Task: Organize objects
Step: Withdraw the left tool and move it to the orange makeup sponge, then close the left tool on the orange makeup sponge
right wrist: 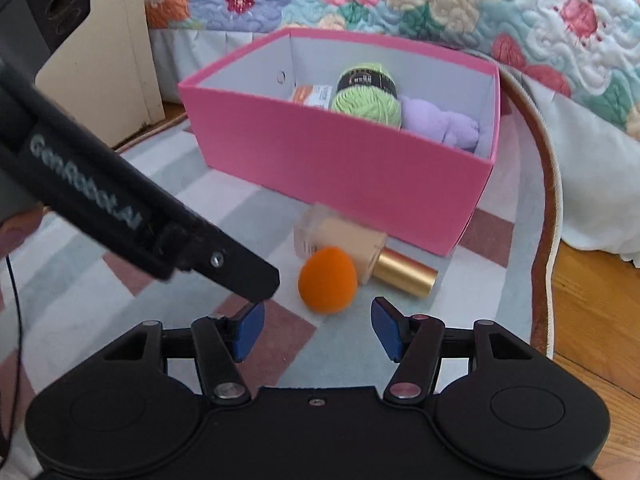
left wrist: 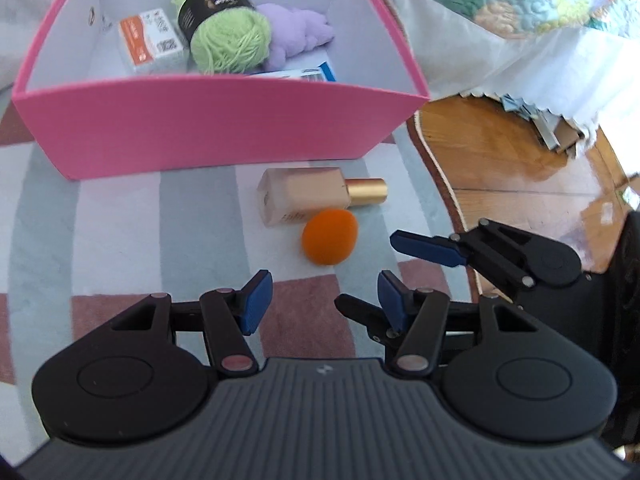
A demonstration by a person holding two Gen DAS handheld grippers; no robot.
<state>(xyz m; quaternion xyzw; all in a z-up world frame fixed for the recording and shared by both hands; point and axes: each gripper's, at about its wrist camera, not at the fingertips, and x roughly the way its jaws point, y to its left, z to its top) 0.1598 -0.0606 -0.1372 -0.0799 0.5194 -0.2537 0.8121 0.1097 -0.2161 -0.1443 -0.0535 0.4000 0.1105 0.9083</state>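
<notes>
Now closing in: both grippers, left [left wrist: 319, 300] and right [right wrist: 318, 330], jaws wide, empty. Sponge [right wrist: 327, 280] at twelve o'clock, touching bottle [right wrist: 348, 246]. Straddle squarely, squeeze gently, lift to box [right wrist: 320, 168].

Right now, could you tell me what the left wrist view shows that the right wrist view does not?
Only the left wrist view shows a blue and white packet low inside the pink box, plus clutter under the bed skirt.

Only the right wrist view shows the cream furniture left of the box.

Both show the green yarn, purple cloth, orange and white carton, makeup bottle, orange sponge, and both grippers open: left gripper, right gripper.
</notes>
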